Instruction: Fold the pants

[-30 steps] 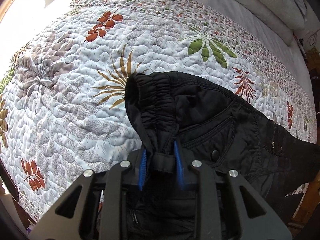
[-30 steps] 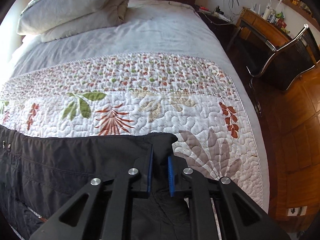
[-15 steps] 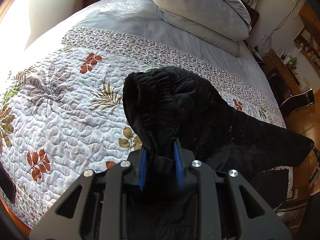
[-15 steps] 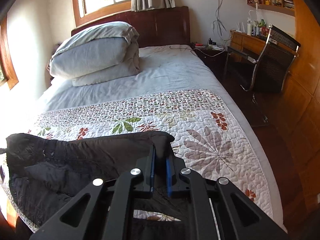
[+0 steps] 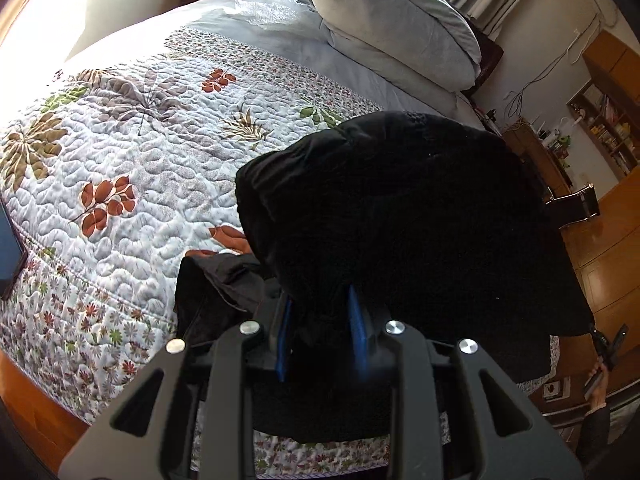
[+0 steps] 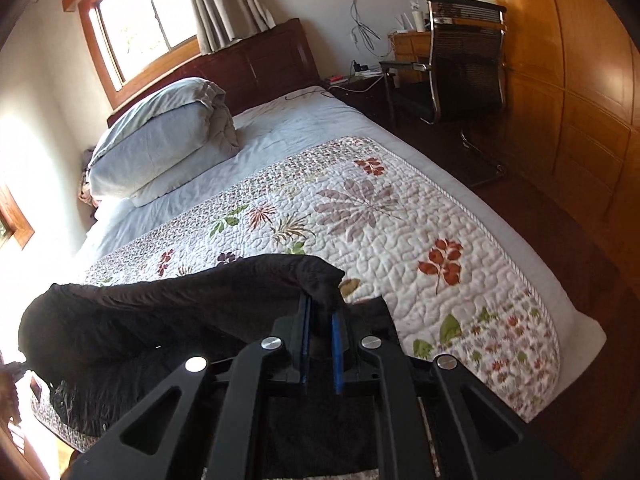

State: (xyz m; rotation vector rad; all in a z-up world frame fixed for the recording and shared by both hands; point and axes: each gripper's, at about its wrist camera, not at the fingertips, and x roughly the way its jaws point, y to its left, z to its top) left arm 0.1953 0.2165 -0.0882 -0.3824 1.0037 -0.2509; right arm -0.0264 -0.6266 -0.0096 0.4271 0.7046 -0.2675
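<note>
While both grippers clench black cloth, one pair of pants [image 5: 400, 216] hangs bunched above the quilt [image 5: 132, 168]: the left gripper [image 5: 320, 320] pinches its waistband end, the right gripper [image 6: 320, 332] the other. Two stacked pillows [image 6: 160, 140] lie near the headboard.

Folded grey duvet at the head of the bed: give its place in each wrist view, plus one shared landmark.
Left wrist view: the folded grey duvet lies at the top, right of centre, above the black pants.
Right wrist view: the duvet lies upper left, below the window.
Shared landmark: the floral quilt.
</note>
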